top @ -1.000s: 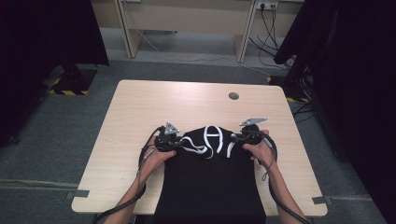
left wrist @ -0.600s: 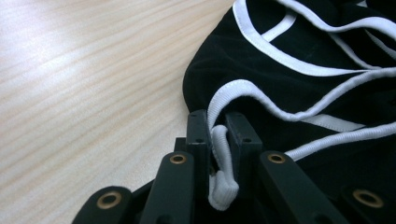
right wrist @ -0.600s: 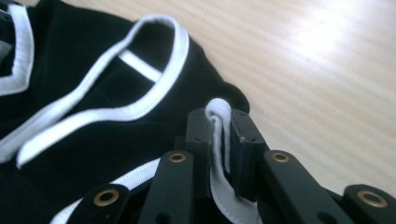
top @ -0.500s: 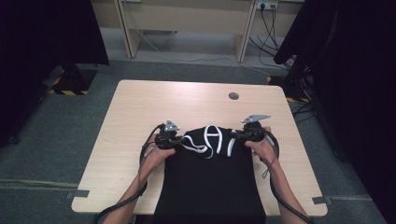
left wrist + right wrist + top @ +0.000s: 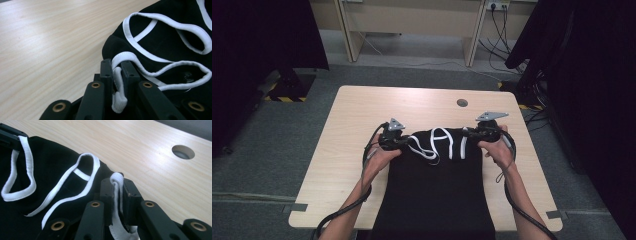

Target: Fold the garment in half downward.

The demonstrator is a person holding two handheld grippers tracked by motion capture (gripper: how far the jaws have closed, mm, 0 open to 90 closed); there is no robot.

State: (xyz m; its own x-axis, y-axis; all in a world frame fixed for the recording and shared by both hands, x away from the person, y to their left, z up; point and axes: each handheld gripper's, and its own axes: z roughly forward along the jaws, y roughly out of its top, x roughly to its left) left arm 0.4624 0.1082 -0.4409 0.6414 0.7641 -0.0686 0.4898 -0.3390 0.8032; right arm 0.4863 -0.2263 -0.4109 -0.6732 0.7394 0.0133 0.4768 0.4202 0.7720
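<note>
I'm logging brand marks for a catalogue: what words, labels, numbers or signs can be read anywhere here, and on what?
None: no readable text on the black garment, its white drawstring, the table, the left gripper or the right gripper.

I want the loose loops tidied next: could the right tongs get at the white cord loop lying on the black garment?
Probably not yet: the right tongs are shut on a white cord end, so they'd have to let go first. Otherwise the white cord loop lies close and uncovered on the black garment.
</note>
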